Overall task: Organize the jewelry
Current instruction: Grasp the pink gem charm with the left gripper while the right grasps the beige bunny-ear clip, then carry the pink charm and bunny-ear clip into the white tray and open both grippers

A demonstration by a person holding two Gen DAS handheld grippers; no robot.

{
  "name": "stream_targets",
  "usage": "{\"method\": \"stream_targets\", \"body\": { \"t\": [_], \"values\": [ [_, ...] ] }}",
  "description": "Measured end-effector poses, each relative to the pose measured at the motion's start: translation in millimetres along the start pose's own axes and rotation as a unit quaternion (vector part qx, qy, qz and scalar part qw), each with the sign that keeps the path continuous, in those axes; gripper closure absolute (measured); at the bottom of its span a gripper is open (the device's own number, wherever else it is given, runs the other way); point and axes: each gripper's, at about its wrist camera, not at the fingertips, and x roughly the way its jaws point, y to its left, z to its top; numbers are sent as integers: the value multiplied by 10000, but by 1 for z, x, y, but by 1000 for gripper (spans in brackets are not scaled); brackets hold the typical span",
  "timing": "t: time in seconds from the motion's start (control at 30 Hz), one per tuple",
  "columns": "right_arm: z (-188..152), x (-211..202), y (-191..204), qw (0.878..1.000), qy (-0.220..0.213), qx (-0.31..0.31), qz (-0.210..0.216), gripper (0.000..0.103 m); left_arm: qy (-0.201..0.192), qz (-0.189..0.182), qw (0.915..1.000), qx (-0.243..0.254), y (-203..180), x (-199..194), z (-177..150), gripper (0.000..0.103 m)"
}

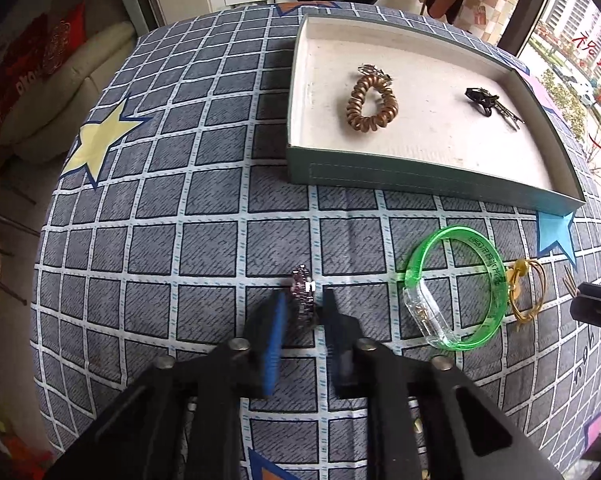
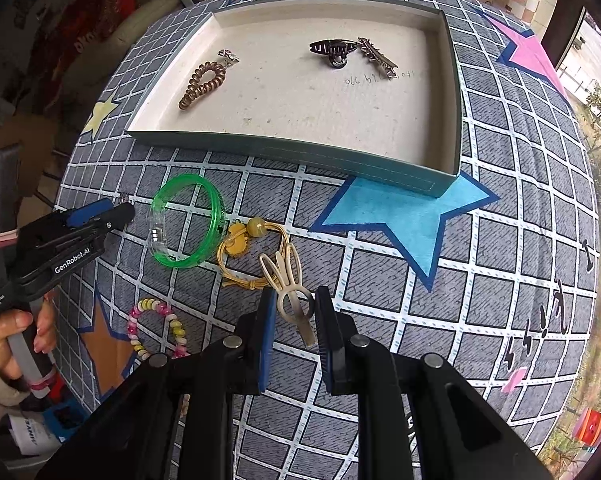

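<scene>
Left wrist view: left hand-held gripper narrowly closed on a small, light, rigid sparkly ring, near the tray; pinch its band.

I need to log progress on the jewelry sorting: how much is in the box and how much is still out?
Done: a coil hair tie, a dark claw clip and a metal clip lie in the box. In hand: the left gripper is shut on a sparkly ring; the right gripper holds a beige clip. Left on the cloth: green bangle, yellow hair tie, beaded bracelet.
</scene>
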Motion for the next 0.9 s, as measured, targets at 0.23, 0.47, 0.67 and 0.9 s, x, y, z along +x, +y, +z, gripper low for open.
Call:
{"method": "stream_targets", "body": {
  "t": [0.23,0.47,0.67,0.9],
  "values": [
    [2,-17,-4,9996,-185,167,89,82,-58,-272,9995,-164,3,-10,0,79],
    [11,-35,-11,9981,-383,387,284,82,-379,-442,9982,-105,1,-45,9,79],
    [30,-50,-19,9967,-586,464,309,82,-700,-654,9954,-34,-8,-65,37,79],
    [62,-55,-35,9946,-758,619,331,82,-860,-839,9927,132,-32,-66,71,79]
  ]
}}
